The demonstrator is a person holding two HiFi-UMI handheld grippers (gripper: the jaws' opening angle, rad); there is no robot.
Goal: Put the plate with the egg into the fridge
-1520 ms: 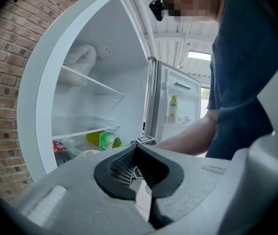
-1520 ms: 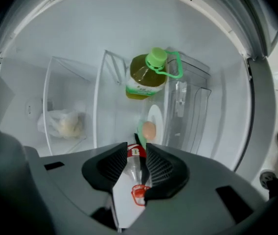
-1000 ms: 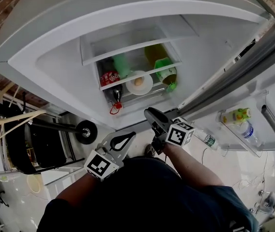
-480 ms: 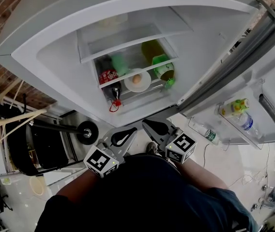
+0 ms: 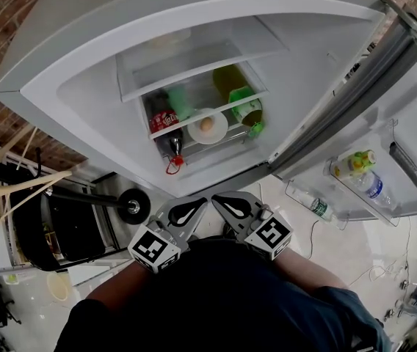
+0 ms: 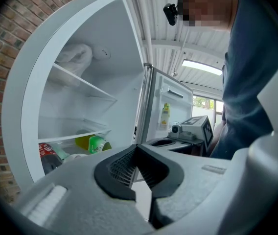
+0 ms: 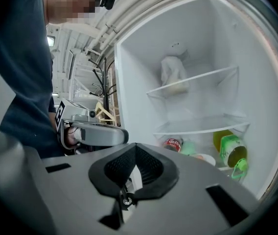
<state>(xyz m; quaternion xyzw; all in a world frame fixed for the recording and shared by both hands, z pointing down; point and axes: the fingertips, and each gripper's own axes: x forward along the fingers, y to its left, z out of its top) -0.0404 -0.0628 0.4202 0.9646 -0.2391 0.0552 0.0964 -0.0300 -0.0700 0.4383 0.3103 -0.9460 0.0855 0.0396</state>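
Two empty tools: left hand-held gripper [image 5: 196, 208] and right hand-held gripper [image 5: 222, 200], both pinched closed; plate [image 5: 220, 132] with egg [image 5: 207, 125] inside fridge [image 5: 304, 57].

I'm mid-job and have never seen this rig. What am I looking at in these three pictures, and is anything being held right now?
There is no robot arm here: a person holds a two-jaw gripper in each hand. One picture comes from a camera on the person's head, looking steeply down into an open white fridge. The other two come from cameras riding on the grippers, each looking along its own jaws. The left gripper and the right gripper are both shut on nothing. The round white plate with the egg already sits on a fridge shelf. In the head view, a red-labelled dark bottle is left of it and a green-capped yellow jug right.
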